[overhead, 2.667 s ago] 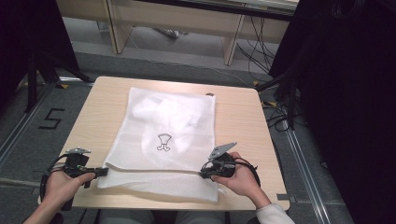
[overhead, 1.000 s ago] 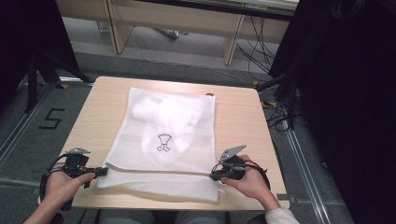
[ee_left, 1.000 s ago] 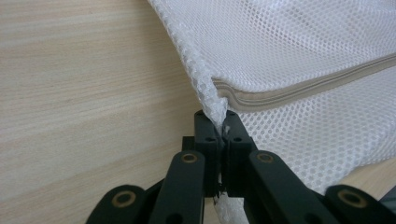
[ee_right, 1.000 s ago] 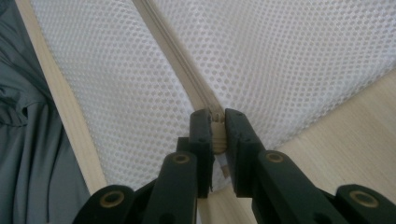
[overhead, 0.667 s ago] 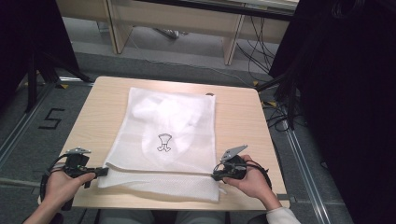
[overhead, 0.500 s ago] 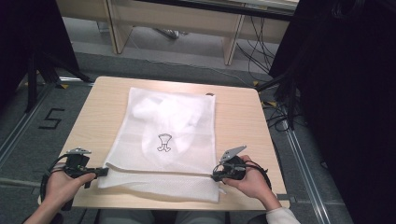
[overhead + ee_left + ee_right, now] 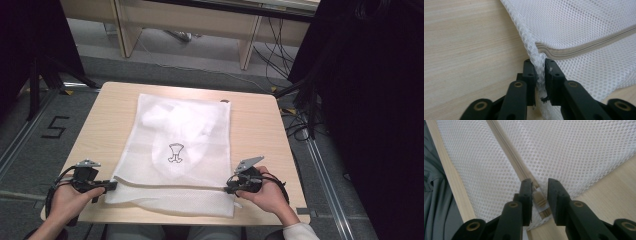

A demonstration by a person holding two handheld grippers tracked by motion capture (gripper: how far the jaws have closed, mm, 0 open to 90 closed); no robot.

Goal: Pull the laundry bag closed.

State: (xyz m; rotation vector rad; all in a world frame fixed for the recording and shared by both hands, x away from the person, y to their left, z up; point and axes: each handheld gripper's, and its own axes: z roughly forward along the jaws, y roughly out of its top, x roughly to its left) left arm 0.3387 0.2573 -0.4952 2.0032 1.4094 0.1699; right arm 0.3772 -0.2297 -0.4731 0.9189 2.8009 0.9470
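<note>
A white mesh bag (image 7: 185, 135) with a small dark print (image 7: 175, 152) lies flat on the wooden table (image 7: 255, 120). A beige zipper (image 7: 170, 186) runs along the bag's near end. My left gripper (image 7: 114, 186) sits at the bag's near left corner. It is shut on a fold of mesh (image 7: 539, 72) just beside the zipper's end (image 7: 584, 47). My right gripper (image 7: 226, 189) is at the near right corner. Its jaws stand narrowly apart around the beige zipper pull (image 7: 539, 198), which sits at the end of the zipper track (image 7: 506, 147).
The table's near edge (image 7: 451, 182) runs close behind the bag, with grey clothing (image 7: 434, 195) below it. A floor mark "5" (image 7: 55, 127) lies left of the table. Cables (image 7: 280, 55) and dark curtains stand to the right, and desk legs (image 7: 247, 45) beyond.
My right gripper has travelled right along the zipper from about the bag's middle-right to its right corner and has stayed there for the last second. The left gripper has kept its hold.
</note>
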